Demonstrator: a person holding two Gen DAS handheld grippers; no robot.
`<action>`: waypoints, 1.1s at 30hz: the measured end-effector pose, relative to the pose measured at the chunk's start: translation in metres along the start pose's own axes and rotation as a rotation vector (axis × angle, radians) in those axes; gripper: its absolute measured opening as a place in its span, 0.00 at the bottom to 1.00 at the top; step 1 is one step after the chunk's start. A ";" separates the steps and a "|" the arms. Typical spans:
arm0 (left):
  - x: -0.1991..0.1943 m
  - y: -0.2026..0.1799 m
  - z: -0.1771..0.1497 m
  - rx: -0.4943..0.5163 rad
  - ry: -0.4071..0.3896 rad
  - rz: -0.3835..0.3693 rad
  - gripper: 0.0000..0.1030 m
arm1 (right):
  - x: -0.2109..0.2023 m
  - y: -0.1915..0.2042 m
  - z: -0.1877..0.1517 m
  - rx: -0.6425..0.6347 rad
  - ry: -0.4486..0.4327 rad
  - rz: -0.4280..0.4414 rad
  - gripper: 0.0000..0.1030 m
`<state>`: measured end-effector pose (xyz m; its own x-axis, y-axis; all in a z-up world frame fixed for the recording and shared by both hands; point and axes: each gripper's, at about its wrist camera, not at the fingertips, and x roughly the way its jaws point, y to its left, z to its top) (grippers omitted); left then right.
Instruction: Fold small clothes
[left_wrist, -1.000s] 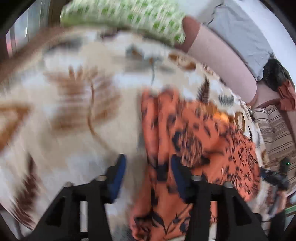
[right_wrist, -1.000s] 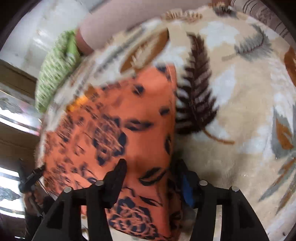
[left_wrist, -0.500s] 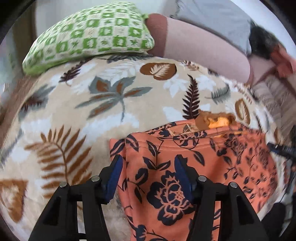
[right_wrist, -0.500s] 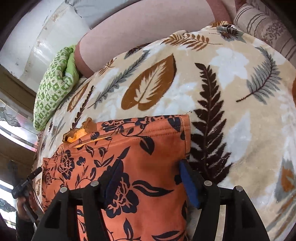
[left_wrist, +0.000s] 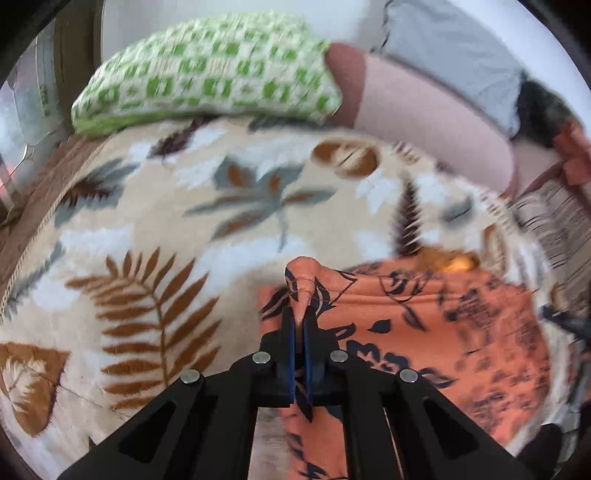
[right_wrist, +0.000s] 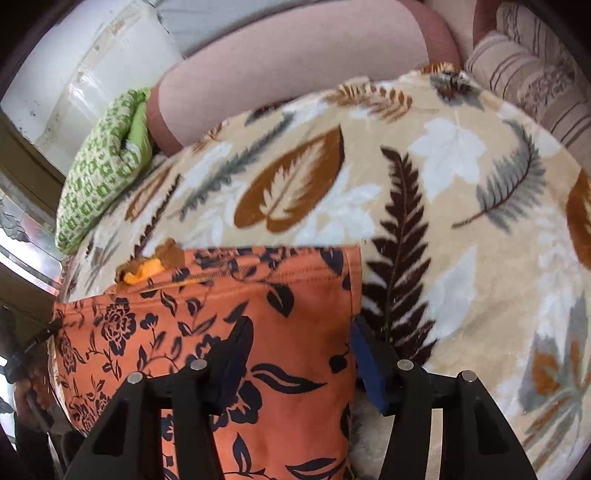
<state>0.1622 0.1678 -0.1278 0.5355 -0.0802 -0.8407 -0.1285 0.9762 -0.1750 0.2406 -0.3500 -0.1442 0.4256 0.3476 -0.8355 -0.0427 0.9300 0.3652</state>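
Observation:
An orange garment with a dark flower print (left_wrist: 424, 332) lies on a leaf-patterned blanket (left_wrist: 166, 229). My left gripper (left_wrist: 300, 317) is shut on the garment's near left corner, and a pinch of cloth bunches up between the fingers. In the right wrist view the garment (right_wrist: 229, 325) lies flat, with an orange-yellow inner edge at its far left. My right gripper (right_wrist: 299, 354) is open and straddles the garment's right edge, the left finger (right_wrist: 236, 354) over the cloth, the right finger (right_wrist: 369, 365) just off it on the blanket (right_wrist: 443, 221).
A green checked pillow (left_wrist: 207, 74) lies at the far edge of the blanket, next to a pink bolster (left_wrist: 424, 107) and a grey cloth (left_wrist: 454, 48). Striped cushions (right_wrist: 535, 85) lie at the right. The other hand-held gripper shows at the left edge (right_wrist: 22, 354).
My left gripper has shut on the garment's corner, where it was open before. Both views have settled over the near edge of the garment. My right gripper stays open.

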 end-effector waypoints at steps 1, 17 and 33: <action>0.016 0.005 -0.004 -0.017 0.040 0.002 0.03 | 0.002 -0.001 0.001 0.002 0.009 -0.007 0.59; 0.013 0.013 -0.008 -0.059 -0.006 -0.016 0.04 | 0.012 0.022 0.015 -0.118 -0.010 -0.121 0.15; -0.057 -0.043 -0.016 0.108 -0.129 -0.142 0.44 | -0.033 -0.013 0.009 0.032 -0.195 -0.100 0.70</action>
<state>0.1237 0.1268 -0.0806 0.6453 -0.1986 -0.7377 0.0424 0.9734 -0.2250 0.2354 -0.3744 -0.1178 0.5930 0.2214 -0.7742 0.0354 0.9533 0.2998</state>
